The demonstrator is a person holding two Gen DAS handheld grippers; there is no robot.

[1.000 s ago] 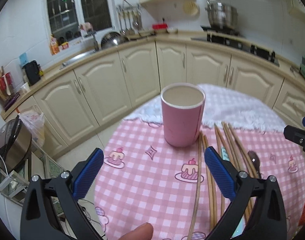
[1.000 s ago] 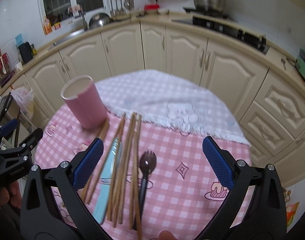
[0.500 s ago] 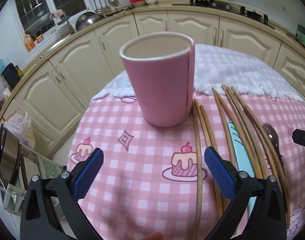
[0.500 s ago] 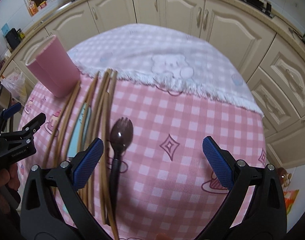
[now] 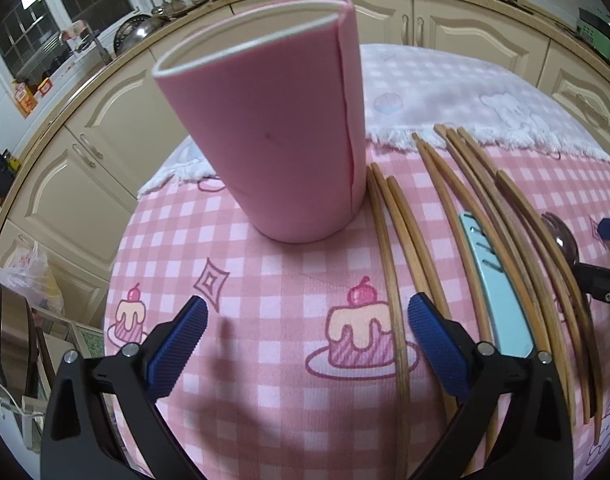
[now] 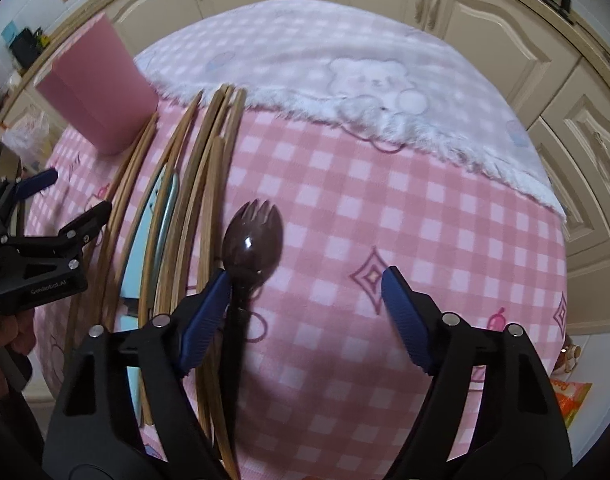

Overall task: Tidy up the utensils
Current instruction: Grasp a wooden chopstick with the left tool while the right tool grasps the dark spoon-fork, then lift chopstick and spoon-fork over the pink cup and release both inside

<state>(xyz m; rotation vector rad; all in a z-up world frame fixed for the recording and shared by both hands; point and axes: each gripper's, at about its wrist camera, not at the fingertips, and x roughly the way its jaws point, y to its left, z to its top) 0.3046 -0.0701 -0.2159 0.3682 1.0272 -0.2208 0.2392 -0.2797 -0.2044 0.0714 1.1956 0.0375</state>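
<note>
Pink-checked tablecloth point(image 6: 385, 208) with utensils laid in a row beside a pink cup point(image 5: 273, 136).

Wooden chopsticks point(image 6: 209, 184), a pale blue utensil point(image 6: 145, 248) and a dark spork point(image 6: 252, 236) lie side by side, the cup upright near the cloth's far left edge, just beside the outermost chopsticks. The right gripper point(image 6: 305, 304) is closing, its left pad beside the spork's neck, the right pad apart. The left gripper point(image 5: 305, 344) hangs open above bare cloth in front of the cup.

Left gripper point(image 5: 305, 326) agape; right gripper point(image 6: 305, 294) fingers closing.
</note>
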